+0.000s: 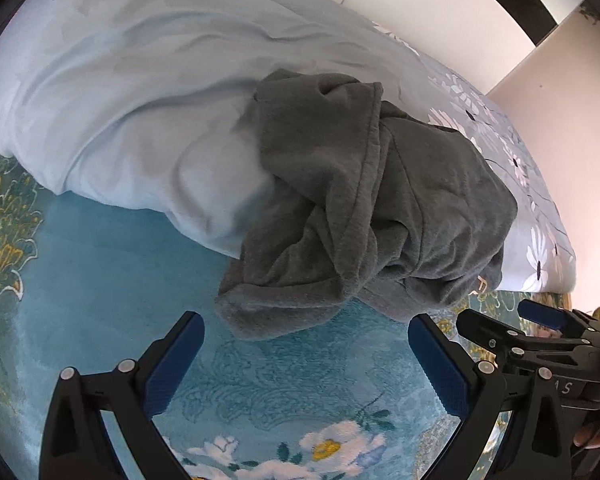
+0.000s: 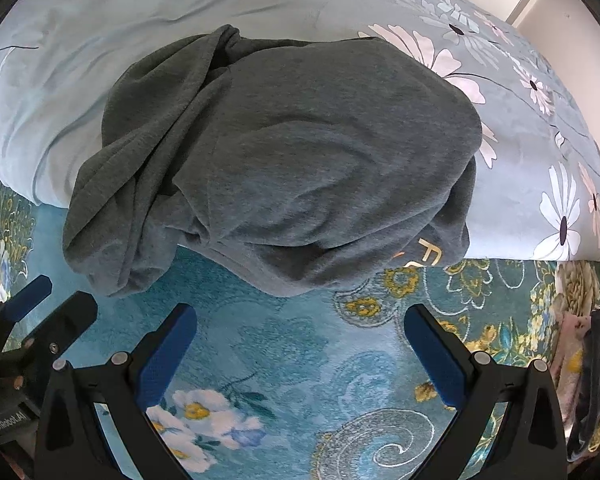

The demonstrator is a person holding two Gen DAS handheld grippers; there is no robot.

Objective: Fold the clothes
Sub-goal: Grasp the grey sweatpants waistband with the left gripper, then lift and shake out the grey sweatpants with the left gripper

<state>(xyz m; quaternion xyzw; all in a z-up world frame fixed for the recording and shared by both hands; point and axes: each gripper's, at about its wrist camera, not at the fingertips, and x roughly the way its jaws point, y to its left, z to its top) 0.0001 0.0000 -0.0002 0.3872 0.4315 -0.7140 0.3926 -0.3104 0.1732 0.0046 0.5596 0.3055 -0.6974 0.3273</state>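
A crumpled dark grey garment (image 1: 356, 208) (image 2: 283, 160) lies in a heap on the edge of a pale blue quilt and spills onto the teal floral bedspread. Gold lettering shows on its lower right fold in the right wrist view. My left gripper (image 1: 306, 330) hovers just short of the heap's near edge, jaws wide and nothing between them. My right gripper (image 2: 300, 322) stands the same way in front of the garment's lower hem, open and empty. Each gripper shows at the side of the other's view: the right gripper (image 1: 512, 320), the left gripper (image 2: 55, 296).
The pale blue quilt (image 1: 131, 112) (image 2: 59, 80) is bunched up behind the garment, with white daisy prints (image 2: 560, 216) on its right part. The teal floral bedspread (image 1: 99, 288) (image 2: 300, 392) lies under both grippers. A white wall (image 1: 440, 20) stands beyond the bed.
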